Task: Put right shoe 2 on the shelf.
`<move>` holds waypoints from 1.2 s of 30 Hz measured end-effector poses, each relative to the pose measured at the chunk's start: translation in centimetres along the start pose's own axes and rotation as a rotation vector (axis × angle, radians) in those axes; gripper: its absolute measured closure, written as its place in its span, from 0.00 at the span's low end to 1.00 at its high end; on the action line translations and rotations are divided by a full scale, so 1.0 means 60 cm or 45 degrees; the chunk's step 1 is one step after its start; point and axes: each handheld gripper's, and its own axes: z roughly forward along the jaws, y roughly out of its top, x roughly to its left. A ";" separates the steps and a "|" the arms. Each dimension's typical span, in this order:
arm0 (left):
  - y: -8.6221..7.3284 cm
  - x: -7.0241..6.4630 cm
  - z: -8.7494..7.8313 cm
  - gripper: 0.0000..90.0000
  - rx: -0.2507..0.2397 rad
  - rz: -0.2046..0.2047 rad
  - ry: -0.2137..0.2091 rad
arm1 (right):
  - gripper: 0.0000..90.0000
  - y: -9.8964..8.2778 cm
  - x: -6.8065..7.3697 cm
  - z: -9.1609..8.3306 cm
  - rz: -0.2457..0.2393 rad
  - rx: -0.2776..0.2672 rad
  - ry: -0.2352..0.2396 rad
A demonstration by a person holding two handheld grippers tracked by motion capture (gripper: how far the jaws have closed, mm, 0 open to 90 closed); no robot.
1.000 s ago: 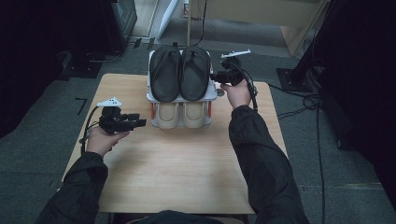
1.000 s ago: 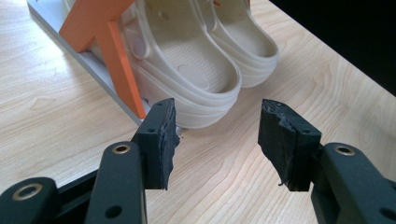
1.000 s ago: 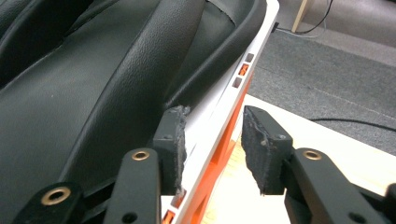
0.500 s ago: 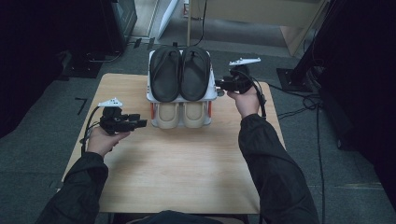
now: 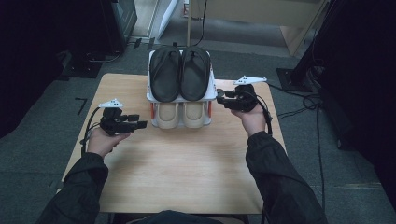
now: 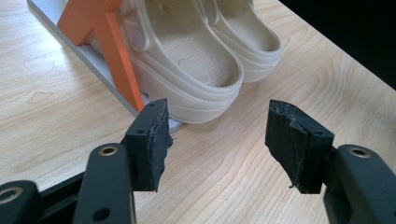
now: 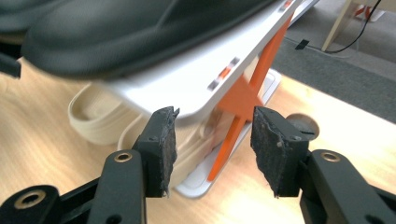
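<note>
White rack (image 5: 181, 95) between hand-held grippers.

Black sandals (image 5: 180, 72), beige clogs (image 5: 180, 113)

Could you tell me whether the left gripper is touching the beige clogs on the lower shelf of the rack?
Apart. In the left gripper view, the left gripper is open with bare table visible between its jaws and the nearest of the beige clogs.
</note>
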 end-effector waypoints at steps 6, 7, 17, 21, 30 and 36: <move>-0.004 -0.002 -0.003 0.44 0.009 0.003 0.011 | 0.56 -0.034 0.012 -0.012 -0.036 -0.028 0.012; -0.005 -0.002 -0.002 0.44 0.012 0.007 0.011 | 0.55 -0.047 0.018 -0.013 -0.056 -0.006 0.030; -0.014 -0.021 0.003 0.41 0.029 0.042 0.004 | 0.55 -0.117 0.048 -0.005 -0.028 0.034 0.112; -0.015 -0.024 0.004 0.41 0.021 0.030 -0.006 | 0.54 -0.132 0.056 -0.004 -0.010 0.040 0.125; -0.018 -0.031 0.010 0.40 0.025 0.048 0.002 | 0.54 -0.157 0.067 0.004 -0.033 0.051 0.179; -0.019 -0.031 0.016 0.40 0.037 0.054 0.015 | 0.53 -0.168 0.064 0.010 0.002 0.074 0.182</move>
